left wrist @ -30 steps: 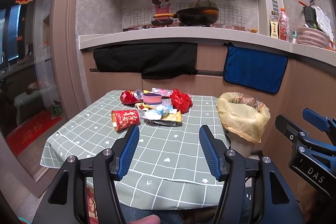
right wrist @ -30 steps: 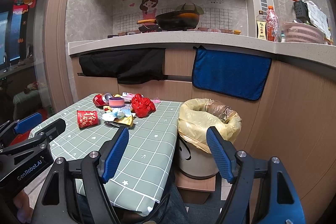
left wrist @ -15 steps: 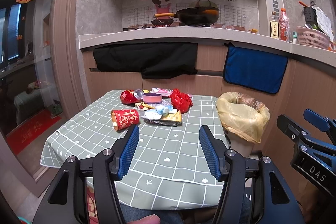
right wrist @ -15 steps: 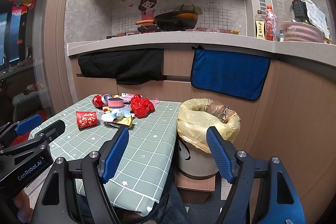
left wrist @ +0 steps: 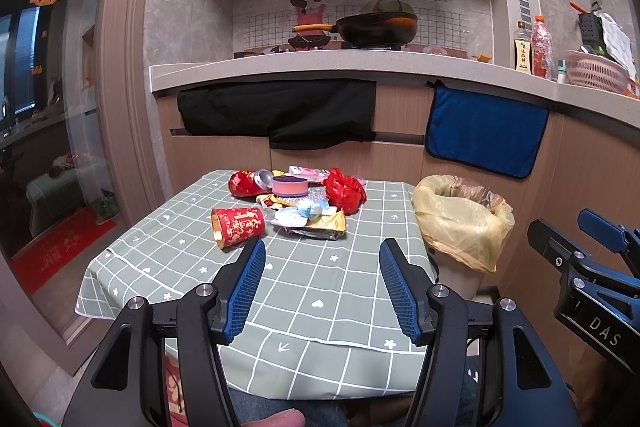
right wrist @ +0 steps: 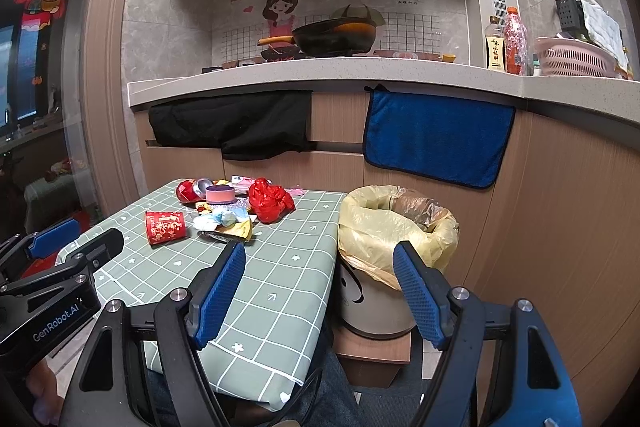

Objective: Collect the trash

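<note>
A pile of trash lies at the far side of the green checked table [left wrist: 312, 279]: a red paper cup on its side [left wrist: 238, 226], a red can [left wrist: 243, 183], a pink tub [left wrist: 289, 185], a crumpled red bag [left wrist: 344, 190] and foil wrappers [left wrist: 316, 221]. A bin with a yellow liner [left wrist: 464, 219] stands right of the table; it also shows in the right wrist view [right wrist: 396, 227]. My left gripper [left wrist: 322, 255] is open and empty above the table's near part. My right gripper [right wrist: 320, 255] is open and empty, over the table's right edge, short of the bin.
A kitchen counter [left wrist: 360, 67] runs behind the table, with a black cloth [left wrist: 280, 115] and a blue towel [left wrist: 486, 131] hanging from it. A wok [left wrist: 376, 27], bottles [left wrist: 532, 45] and a pink basket [left wrist: 596, 73] sit on top. A glass door [left wrist: 48, 107] is at the left.
Both grippers stay open and almost still; the views have hardly shifted. The trash has not moved.
</note>
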`<state>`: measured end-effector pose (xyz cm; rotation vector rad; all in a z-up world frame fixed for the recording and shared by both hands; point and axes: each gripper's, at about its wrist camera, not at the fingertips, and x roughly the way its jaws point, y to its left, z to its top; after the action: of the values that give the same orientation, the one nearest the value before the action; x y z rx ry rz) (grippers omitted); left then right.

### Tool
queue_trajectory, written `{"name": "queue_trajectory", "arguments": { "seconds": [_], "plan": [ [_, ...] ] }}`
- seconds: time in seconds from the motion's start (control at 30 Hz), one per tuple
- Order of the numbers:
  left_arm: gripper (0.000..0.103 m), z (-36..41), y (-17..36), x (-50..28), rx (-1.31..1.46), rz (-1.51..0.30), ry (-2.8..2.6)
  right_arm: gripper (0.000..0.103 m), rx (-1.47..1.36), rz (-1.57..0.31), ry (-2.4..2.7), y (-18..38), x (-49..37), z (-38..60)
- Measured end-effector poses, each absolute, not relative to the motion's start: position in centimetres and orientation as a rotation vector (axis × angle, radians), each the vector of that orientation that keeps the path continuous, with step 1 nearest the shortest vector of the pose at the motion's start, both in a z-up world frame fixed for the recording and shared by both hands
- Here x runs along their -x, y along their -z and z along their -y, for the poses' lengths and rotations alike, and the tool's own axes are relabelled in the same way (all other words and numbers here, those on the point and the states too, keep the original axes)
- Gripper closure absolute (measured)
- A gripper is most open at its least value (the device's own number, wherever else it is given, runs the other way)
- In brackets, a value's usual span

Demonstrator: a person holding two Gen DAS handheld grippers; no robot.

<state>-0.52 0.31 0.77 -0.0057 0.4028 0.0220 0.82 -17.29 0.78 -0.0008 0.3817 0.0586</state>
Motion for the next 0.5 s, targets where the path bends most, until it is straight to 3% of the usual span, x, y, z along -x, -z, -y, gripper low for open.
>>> {"name": "queue_trajectory", "arguments": {
  "seconds": [0.5],
  "plan": [
    [0.043,-0.44,-0.33,0.12,0.014,-0.418,-0.017,0.029,-0.003,-0.388,-0.06,-0.79,-0.92,17.38]
  ]
}}
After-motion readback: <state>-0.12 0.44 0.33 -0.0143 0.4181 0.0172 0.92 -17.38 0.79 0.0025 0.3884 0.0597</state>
